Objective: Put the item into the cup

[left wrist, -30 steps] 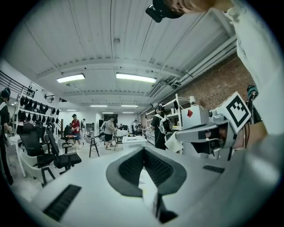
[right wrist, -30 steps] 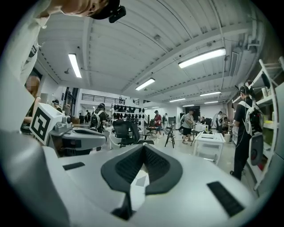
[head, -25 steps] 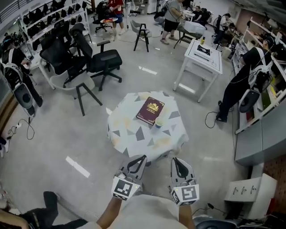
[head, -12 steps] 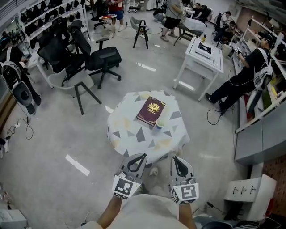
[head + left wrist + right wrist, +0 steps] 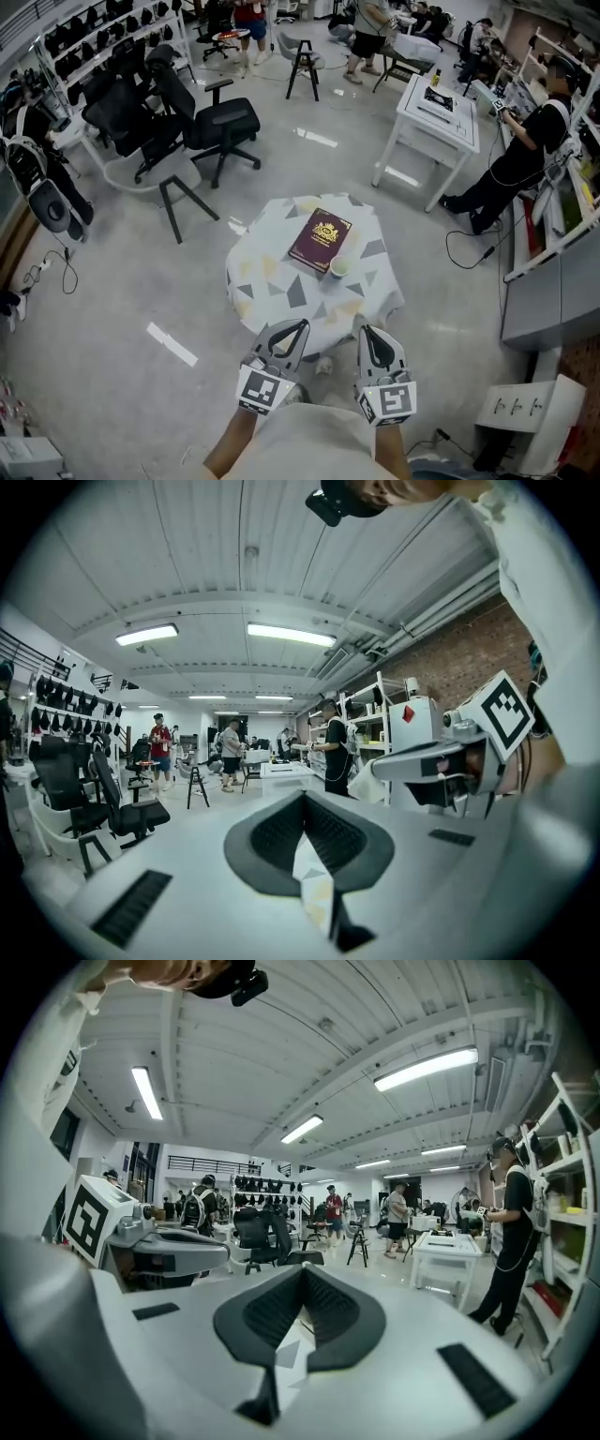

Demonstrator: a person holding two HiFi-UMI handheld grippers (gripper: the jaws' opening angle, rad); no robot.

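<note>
I count one worktop [image 5: 272,281], one maroon book [image 5: 320,240], one cup [image 5: 340,267] and two hand-held grippers. The cup stands on the worktop at the book's 5 o'clock, just beside its near corner. Against half a second ago, book and cup sit as they did, and both grippers stay low at my 6 o'clock, short of the worktop's near edge. The left hand-held gripper [image 5: 285,334] has its jaws pressed together at the tips, holding nothing and touching nothing. The right hand-held gripper [image 5: 372,339] is the same: tips together, empty.
</note>
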